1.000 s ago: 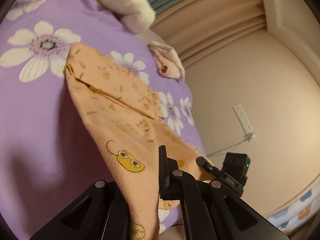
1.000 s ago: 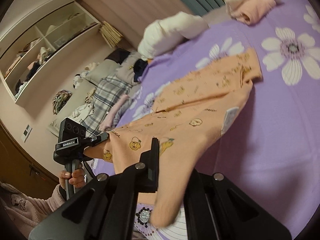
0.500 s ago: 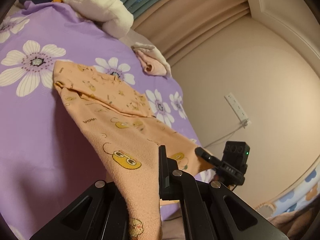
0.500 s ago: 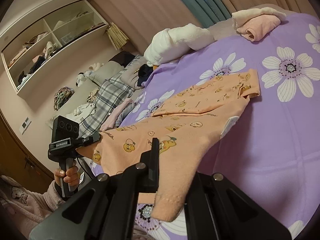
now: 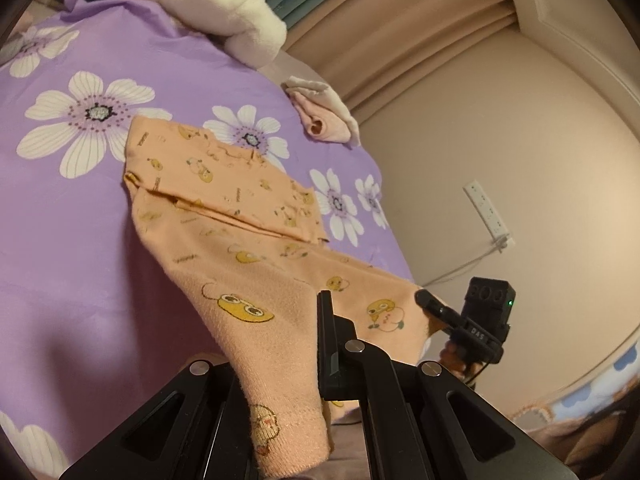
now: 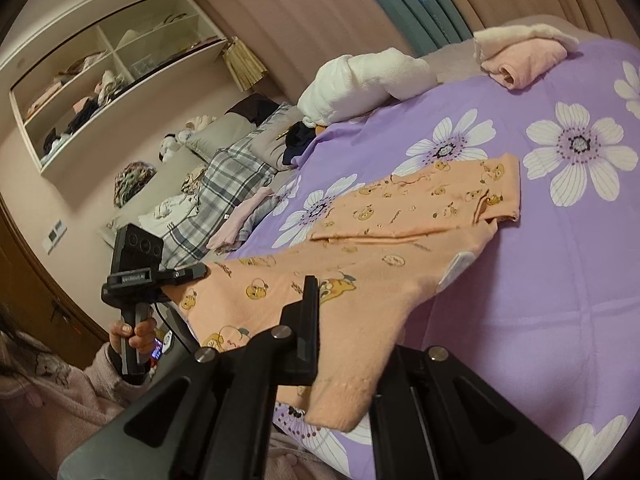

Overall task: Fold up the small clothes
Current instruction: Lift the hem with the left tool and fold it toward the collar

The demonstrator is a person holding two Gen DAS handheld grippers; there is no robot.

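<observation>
A small orange garment (image 5: 224, 196) with a cartoon print lies with its far end folded on the purple flowered bedsheet (image 5: 72, 240). Its near edge hangs lifted and stretched between both grippers. My left gripper (image 5: 304, 320) is shut on one near corner of the garment; the cloth drapes over and hides one finger. My right gripper (image 6: 336, 312) is shut on the other near corner of the orange garment (image 6: 400, 232), which droops over its jaws. Each view shows the other gripper: the right gripper (image 5: 430, 304) and the left gripper (image 6: 192, 272), both pinching the hem.
A rolled white blanket (image 5: 216, 4) and a folded pink garment (image 5: 324, 116) sit at the bed's far side. Plaid bedding and loose clothes (image 6: 228, 196) lie to the left, below a wall shelf (image 6: 104, 80). A socket (image 5: 486, 212) is on the right wall.
Both grippers have risen a little with the near hem. More of the garment's far end now lies flat on the sheet, and more of the bed shows.
</observation>
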